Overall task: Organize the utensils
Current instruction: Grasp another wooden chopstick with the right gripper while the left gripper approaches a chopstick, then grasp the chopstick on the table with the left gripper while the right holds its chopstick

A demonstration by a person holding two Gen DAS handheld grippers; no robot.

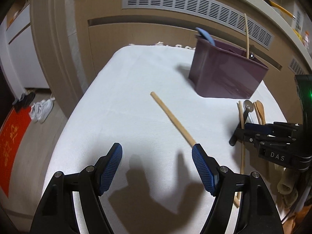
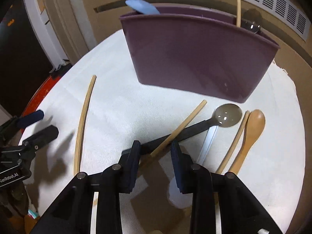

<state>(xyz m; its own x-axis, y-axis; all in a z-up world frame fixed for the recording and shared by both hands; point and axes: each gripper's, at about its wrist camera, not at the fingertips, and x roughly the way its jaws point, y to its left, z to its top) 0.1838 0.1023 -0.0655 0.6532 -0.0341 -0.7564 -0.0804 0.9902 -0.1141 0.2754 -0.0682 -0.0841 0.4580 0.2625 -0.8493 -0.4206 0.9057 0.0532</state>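
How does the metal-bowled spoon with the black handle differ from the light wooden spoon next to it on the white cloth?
The metal-bowled spoon with the black handle has a shiny grey bowl and a dark handle; the light wooden spoon is one pale tan piece. A wooden chopstick lies across the black handle, between the right gripper's open fingers; nothing crosses the wooden spoon, which lies outside them. Both lie flat, bowls pointing toward the purple plastic holder.

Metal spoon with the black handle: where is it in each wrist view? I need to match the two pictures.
Left wrist view: metal spoon lies far right on the white cloth, just below the purple bin, bowl toward the bin.
Right wrist view: the spoon lies right of centre, its black handle running down-left under a chopstick, ahead of the right gripper.
Shared landmark: the purple bin.
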